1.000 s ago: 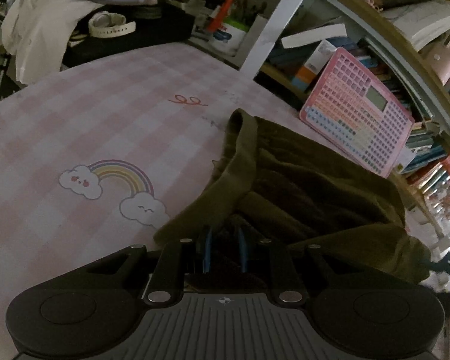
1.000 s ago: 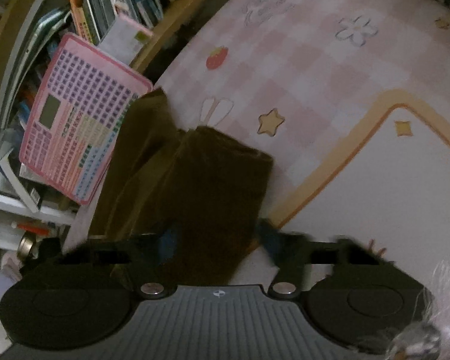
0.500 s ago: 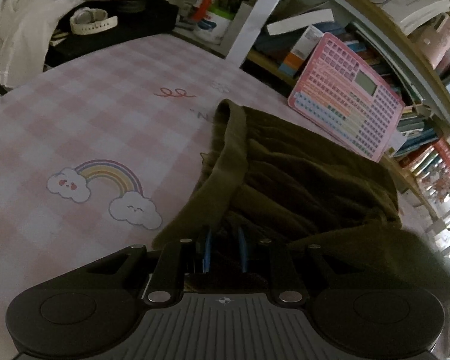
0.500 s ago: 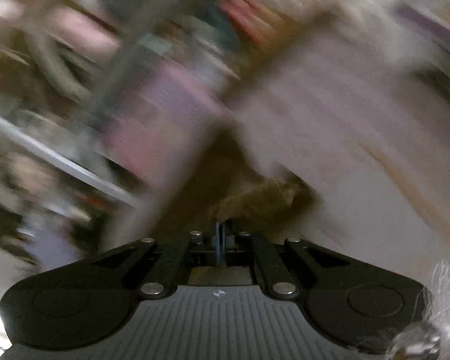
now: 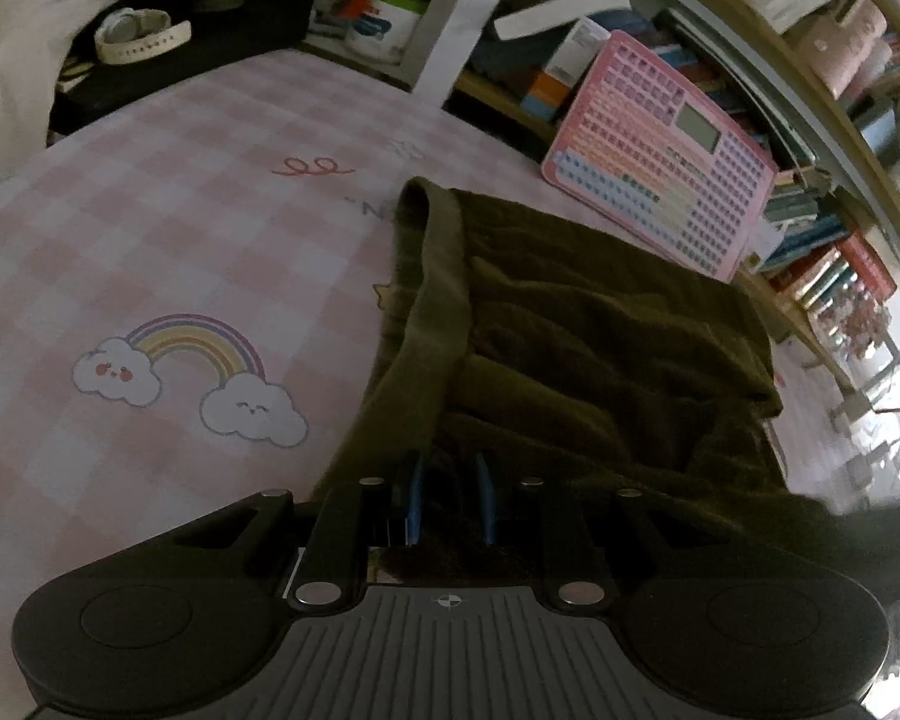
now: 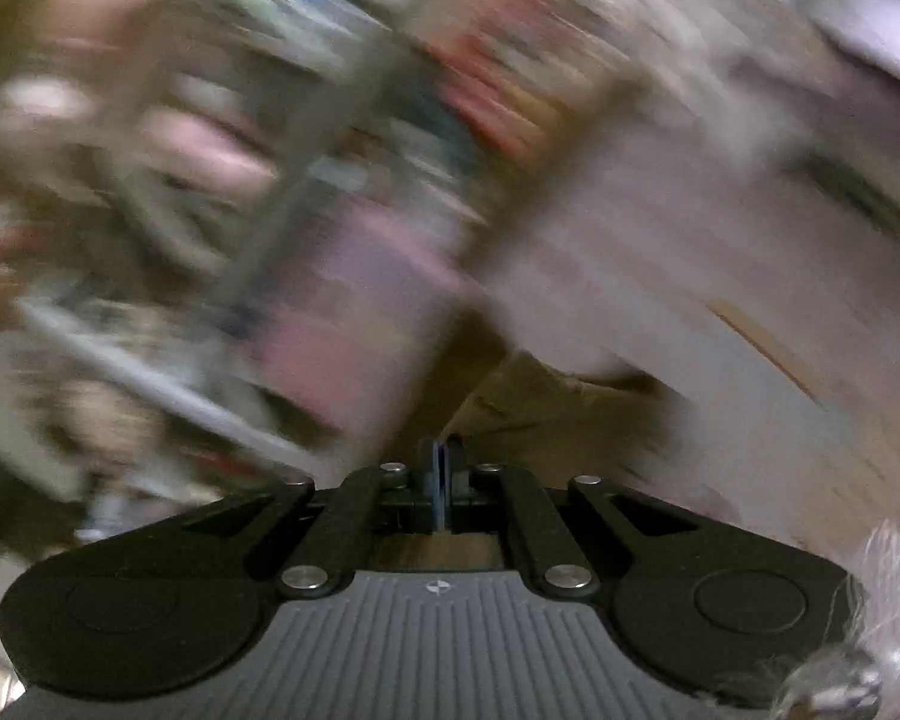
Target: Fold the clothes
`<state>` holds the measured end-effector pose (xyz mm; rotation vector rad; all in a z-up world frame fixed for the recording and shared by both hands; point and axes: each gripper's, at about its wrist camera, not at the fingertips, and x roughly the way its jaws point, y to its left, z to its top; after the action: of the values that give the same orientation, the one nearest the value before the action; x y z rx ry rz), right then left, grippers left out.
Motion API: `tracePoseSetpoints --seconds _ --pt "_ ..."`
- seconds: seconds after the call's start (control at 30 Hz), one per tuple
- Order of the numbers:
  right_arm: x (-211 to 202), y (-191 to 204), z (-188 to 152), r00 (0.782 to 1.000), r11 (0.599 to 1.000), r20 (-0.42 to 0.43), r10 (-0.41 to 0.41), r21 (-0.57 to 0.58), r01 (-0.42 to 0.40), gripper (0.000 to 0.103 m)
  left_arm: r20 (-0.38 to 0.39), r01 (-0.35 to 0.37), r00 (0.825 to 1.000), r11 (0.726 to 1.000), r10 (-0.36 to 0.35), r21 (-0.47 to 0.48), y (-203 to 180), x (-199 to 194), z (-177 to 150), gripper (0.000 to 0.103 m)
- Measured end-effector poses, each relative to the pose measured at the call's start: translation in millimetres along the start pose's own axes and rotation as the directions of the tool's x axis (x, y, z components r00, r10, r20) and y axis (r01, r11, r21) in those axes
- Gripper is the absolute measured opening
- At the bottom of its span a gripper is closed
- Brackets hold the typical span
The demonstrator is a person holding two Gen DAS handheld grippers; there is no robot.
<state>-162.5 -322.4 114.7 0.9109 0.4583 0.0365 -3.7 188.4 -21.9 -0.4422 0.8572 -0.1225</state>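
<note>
Garment (image 5: 600, 348) between left gripper (image 5: 450, 501) fingers (image 5: 413, 498)

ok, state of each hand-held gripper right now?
Left hand-held gripper: closed on the olive garment, near its waistband.
Right hand-held gripper: pads together; view blurred, whether it pinches the garment cannot be told.

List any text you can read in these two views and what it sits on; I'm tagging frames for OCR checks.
No text reads with certainty.
Pink sheet: a print beside the olive garment may read "N"; partly hidden.
Pink keypad board: key markings too small.
White tub: blue label blurred.
Shelf books: spines illegible.
Right wrist view: motion blur, nothing readable.
</note>
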Motion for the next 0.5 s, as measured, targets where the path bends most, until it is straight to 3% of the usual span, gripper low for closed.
tracePoseSetpoints --seconds 0.1,0.2,0.33,0.43,0.5 --pt "-10 6 -6 0.999 0.996 0.021 -0.042 -0.079 0.043 0.002 0.0 0.006 1.0 1.0 -0.006 0.0 1 -2 0 0.02" --pt "-9 -30 -27 0.985 0.985 -0.033 -0.168 0.031 0.169 0.002 0.004 0.021 1.0 1.0 -0.021 -0.01 5 -5 -1 0.02" --pt "-7 -77 -54 0.939 0.927 -0.124 -0.319 0.165 0.337 0.002 0.018 0.008 1.0 1.0 -0.008 -0.02 9 -13 0 0.02" --pt "-6 -109 -73 0.891 0.859 -0.197 -0.409 0.245 0.449 0.002 0.039 -0.011 0.999 0.999 0.013 -0.038 13 -22 3 0.029" --pt "-8 -87 -58 0.923 0.905 -0.133 -0.361 0.19 0.382 0.002 0.047 -0.022 0.999 0.999 0.024 -0.045 16 -25 6 0.03"
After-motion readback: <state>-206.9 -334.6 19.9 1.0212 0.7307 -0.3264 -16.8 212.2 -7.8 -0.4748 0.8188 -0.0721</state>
